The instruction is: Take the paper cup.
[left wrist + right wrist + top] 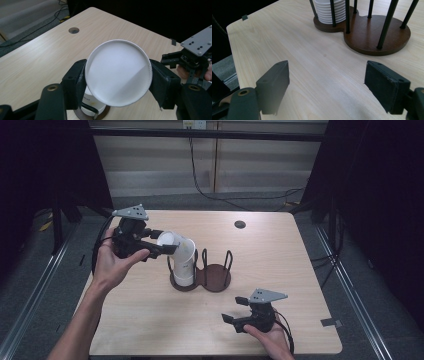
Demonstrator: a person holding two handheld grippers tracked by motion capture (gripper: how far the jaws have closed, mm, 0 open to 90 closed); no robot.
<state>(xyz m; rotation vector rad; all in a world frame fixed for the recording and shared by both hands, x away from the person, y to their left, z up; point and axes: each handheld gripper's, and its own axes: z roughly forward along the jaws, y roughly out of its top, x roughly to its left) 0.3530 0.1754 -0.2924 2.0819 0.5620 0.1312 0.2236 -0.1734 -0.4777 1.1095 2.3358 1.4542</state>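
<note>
A white paper cup (181,246) hangs tilted above a stack of white cups (184,270), its bottom end still at the top of that stack. My left gripper (167,244) is shut on the cup's rim end; in the left gripper view the cup's round mouth (117,65) sits pressed between both pads. The stack stands in the left ring of a dark wooden two-ring holder (216,278) with black upright rods. The right ring (374,37) holds nothing. My right gripper (234,309) rests low near the table's front right, jaws open over bare wood (325,82).
The light wooden table (270,255) has a round cable hole (240,224) at its back. A small dark tab (331,322) sticks out at the front right edge. Bare wood lies between the holder and my right gripper. Cables run over the floor behind the table.
</note>
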